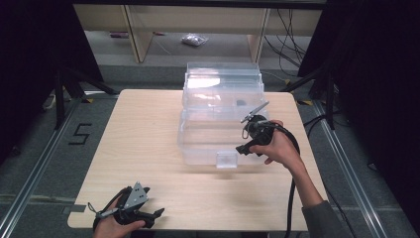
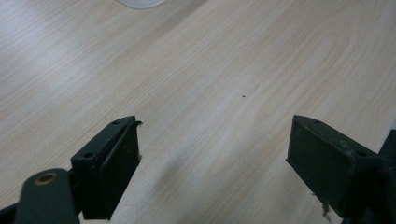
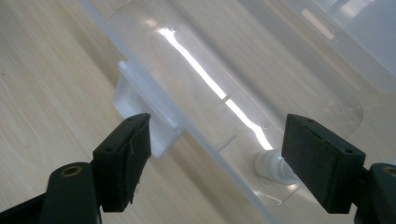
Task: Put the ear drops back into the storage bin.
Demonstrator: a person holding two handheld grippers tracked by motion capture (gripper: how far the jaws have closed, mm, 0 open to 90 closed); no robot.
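Clear plastic storage box (image 1: 220,119) standing on the far half of the wooden table (image 1: 148,148), a bit right of the middle. Walls transparent, with rounded corners; lid seemingly raised at the back, though hard to tell through the glare. Small clear latch tab (image 1: 227,159) hanging at the middle of the front edge. One small dark thing (image 1: 241,102) visible inside, too small to name.

Right gripper (image 1: 243,148) held at the box's front right part, just beside the latch tab, jaws standing apart with nothing pressed between them. Left gripper (image 1: 157,213) resting low at the near left corner of the table, well apart from the box, jaws apart too.

From the right gripper view: front rim of the box (image 3: 196,130) between the two jaws, latch tab (image 3: 140,112) near one jaw, a bright strip of reflected light, and a small white part (image 3: 271,165) near the other jaw. From the left gripper view: bare wood grain (image 2: 210,93) between wide jaws.
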